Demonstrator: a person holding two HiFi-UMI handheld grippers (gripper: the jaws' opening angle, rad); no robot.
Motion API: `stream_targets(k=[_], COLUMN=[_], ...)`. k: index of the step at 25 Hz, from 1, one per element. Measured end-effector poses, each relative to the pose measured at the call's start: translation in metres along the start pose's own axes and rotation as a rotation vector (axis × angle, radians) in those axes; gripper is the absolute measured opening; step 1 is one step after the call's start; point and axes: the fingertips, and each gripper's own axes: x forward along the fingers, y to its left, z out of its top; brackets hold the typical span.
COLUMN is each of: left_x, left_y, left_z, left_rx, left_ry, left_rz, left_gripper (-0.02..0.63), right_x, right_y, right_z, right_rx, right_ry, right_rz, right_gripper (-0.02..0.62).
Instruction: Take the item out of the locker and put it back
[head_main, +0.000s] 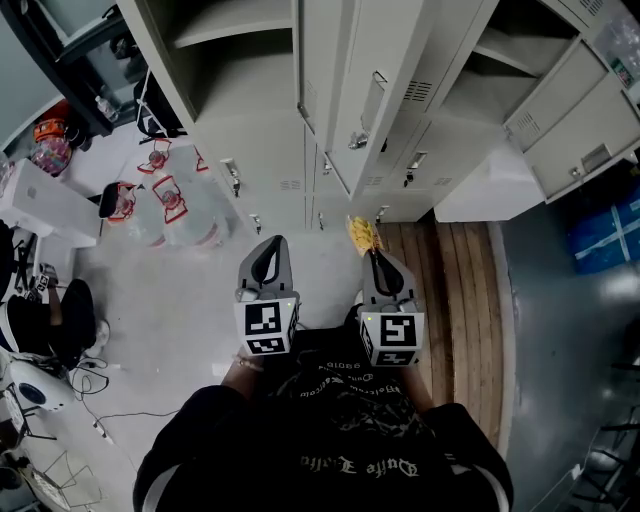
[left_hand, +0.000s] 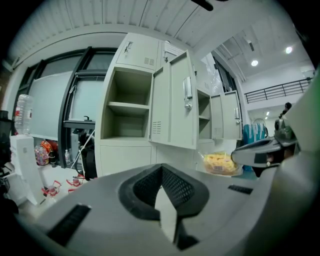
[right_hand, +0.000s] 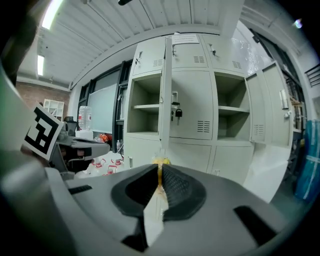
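Two grippers: held side by side in front of the person (head_main: 330, 450), both pointing toward the lockers (head_main: 335, 110).
Left gripper (left_hand: 161, 175): fingers pressed together, nothing between them; it sits just left of the other gripper in the head view.
Right gripper (right_hand: 159, 172): fingers closed on the thin edge of the snack bag (right_hand: 161, 161), pinching it at the tips.
Snack bag: a clear packet with yellow contents, outside the lockers, sticking out past the right gripper's tips; in the left gripper view it hangs in front of the lower locker doors, off the floor.
Lockers: pale grey, several doors swung open; the open compartments (right_hand: 144, 112) that can be seen each have one shelf and look bare.
Open door (right_hand: 165, 90): stands edge-on straight ahead of the right gripper, between two open compartments.
Floor left: water jugs (head_main: 180, 215) with red handles stand near the locker base.
Floor right: a wooden strip (head_main: 465, 300) runs along in front of the lockers.
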Motion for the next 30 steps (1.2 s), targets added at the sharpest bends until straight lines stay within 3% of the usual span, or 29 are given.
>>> stream_targets(k=[17,30], left_x=[-0.032,-0.032], left_y=[0.073,0.103], left_z=[-0.006,0.007], left_rx=[-0.034,-0.055], left_ry=[-0.011,-0.039], left_rz=[0.132,0.176], left_gripper=[0.006,0.006], right_x=[0.041,0.096], right_y=[0.067,0.116], right_z=[0.030,0.103], right_rx=[-0.049,-0.135], right_ry=[-0.054,-0.203], right_rz=[0.128,0.236], right_gripper=[0.023,0.023])
